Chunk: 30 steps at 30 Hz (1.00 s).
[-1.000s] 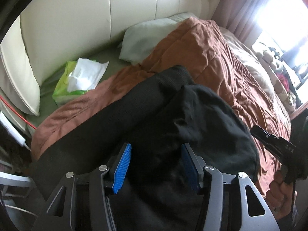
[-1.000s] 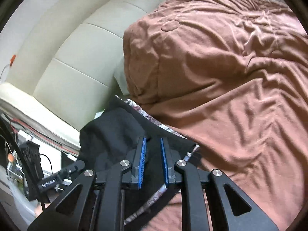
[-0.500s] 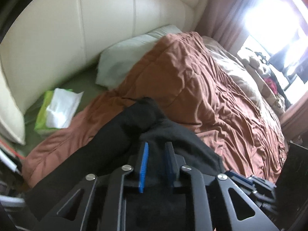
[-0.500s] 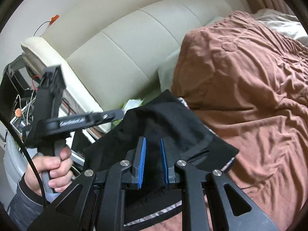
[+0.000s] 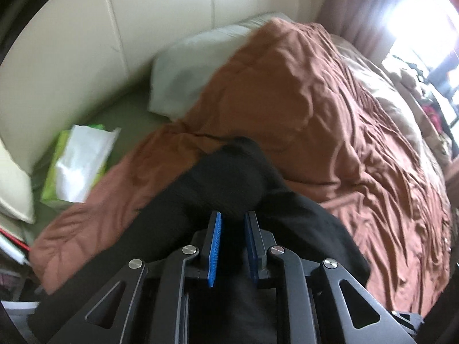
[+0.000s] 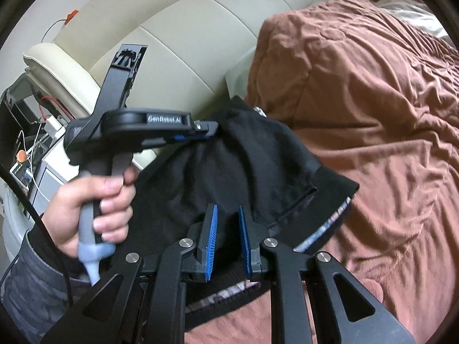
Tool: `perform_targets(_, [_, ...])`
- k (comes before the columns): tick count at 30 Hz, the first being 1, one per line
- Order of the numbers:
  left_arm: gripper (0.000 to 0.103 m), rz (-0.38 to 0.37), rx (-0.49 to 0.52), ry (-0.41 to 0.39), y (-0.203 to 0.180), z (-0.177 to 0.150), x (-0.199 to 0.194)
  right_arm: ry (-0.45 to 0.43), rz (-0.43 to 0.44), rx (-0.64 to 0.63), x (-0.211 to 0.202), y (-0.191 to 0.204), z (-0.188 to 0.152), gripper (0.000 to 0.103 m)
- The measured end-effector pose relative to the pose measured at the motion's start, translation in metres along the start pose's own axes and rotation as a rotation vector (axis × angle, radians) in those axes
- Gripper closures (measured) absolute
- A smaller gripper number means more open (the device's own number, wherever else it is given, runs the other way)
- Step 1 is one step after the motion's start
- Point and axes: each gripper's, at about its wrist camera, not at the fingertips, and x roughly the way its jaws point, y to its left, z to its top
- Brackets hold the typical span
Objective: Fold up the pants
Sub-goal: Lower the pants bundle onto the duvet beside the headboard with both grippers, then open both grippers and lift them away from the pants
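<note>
Two grippers, one pair of black pants (image 6: 258, 154) bunched up on the brown comforter (image 6: 373, 114): left gripper (image 5: 232, 229) and right gripper (image 6: 226, 223) each pinch a fold of it. One green tissue pack (image 5: 77, 163) sits by the headboard, tissue poking out.

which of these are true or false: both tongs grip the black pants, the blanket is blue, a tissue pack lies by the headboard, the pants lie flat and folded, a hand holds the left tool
1. Both tongs grip the black pants. True: the left tongs and the right tongs each pinch black cloth.
2. The blanket is blue. False: the blanket is brown.
3. A tissue pack lies near the headboard. True.
4. The pants lie flat and folded. False: they hang bunched between the tongs.
5. A hand holds the left tool's handle. True, seen from the right wrist.
</note>
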Motion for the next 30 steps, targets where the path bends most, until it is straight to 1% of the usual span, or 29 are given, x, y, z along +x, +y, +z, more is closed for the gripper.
perform_targets(3, [0.084,-0.007,-0.006,-0.015,0.012,-0.004,-0.018,0.009,-0.018,-0.012,-0.005,-0.002,0.003,0.090])
perform_targets(8, [0.084,-0.022,0.017,-0.043,0.019,-0.018,-0.049,-0.022,-0.030,-0.039,-0.020,0.008,0.009,0.090])
perform_targets(12, [0.083,-0.053,0.039,-0.054,0.022,-0.038,-0.069,-0.039,-0.014,-0.050,-0.025,0.022,0.006,0.090])
perform_targets(14, [0.083,-0.065,0.032,-0.056,0.027,-0.050,-0.076,-0.042,-0.008,-0.066,-0.026,0.032,0.002,0.090])
perform_targets(17, [0.082,-0.088,0.029,-0.051,0.029,-0.066,-0.080,-0.025,-0.020,-0.108,-0.021,0.045,-0.002,0.090])
perform_targets(19, [0.071,-0.086,0.034,-0.045,0.032,-0.079,-0.082,-0.006,-0.038,-0.138,-0.016,0.053,-0.005,0.090])
perform_targets(21, [0.068,-0.103,0.028,-0.040,0.036,-0.094,-0.085,0.017,-0.068,-0.163,-0.010,0.058,-0.011,0.090])
perform_targets(24, [0.068,-0.102,0.027,-0.035,0.042,-0.118,-0.089,0.039,-0.096,-0.195,-0.008,0.067,-0.017,0.090])
perform_targets(28, [0.068,-0.118,0.018,-0.040,0.049,-0.148,-0.096,0.069,-0.105,-0.204,-0.012,0.074,-0.022,0.090])
perform_targets(30, [0.068,-0.124,0.022,-0.046,0.051,-0.161,-0.102,0.080,-0.127,-0.229,-0.014,0.079,-0.026,0.090])
